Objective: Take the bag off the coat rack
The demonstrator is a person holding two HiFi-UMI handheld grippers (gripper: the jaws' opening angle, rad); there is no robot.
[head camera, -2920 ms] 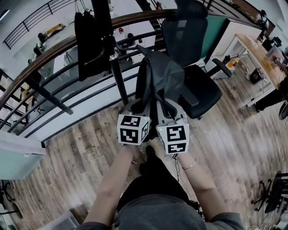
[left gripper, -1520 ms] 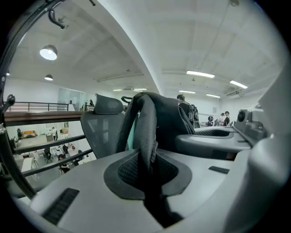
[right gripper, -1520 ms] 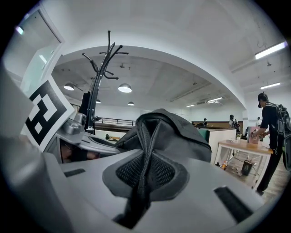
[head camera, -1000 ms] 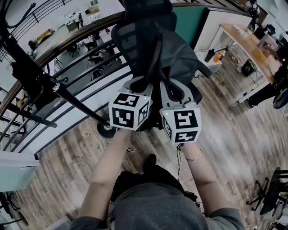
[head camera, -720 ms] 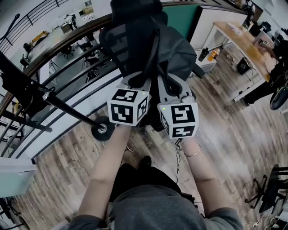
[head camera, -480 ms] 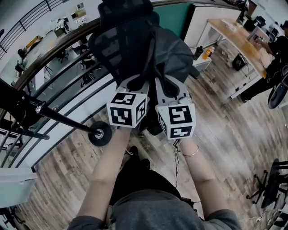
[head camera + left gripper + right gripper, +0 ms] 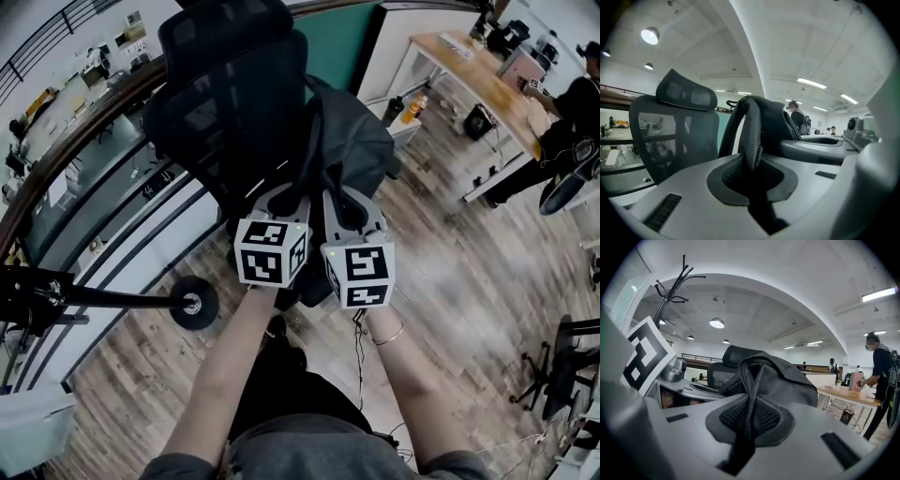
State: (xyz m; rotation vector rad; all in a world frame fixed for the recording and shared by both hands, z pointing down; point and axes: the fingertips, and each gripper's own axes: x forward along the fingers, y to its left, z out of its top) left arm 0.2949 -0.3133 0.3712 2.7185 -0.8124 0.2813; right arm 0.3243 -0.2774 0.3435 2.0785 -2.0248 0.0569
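The dark grey bag [image 7: 352, 141] hangs free of the coat rack [image 7: 103, 298], in front of a black mesh office chair [image 7: 230, 103]. My left gripper [image 7: 284, 200] is shut on one bag strap [image 7: 752, 133], which runs up from between its pads. Beside it, my right gripper [image 7: 349, 206] is shut on another strap [image 7: 751, 394], with the bag's body bulging just beyond the jaws. Both grippers are held close together at chest height. In the right gripper view the rack's bare hooks [image 7: 675, 284] rise at the upper left.
The rack's round base [image 7: 192, 303] stands on the wood floor at the left, by a railing [image 7: 84, 178]. A desk [image 7: 469, 66] with items is at the upper right, with a person [image 7: 562, 122] beside it. Another chair's legs [image 7: 562, 375] show at the right edge.
Both grippers have carried the bag away from the rack and toward the chair. The rack has slid to the lower left of the head view, and the chair now sits behind the bag.
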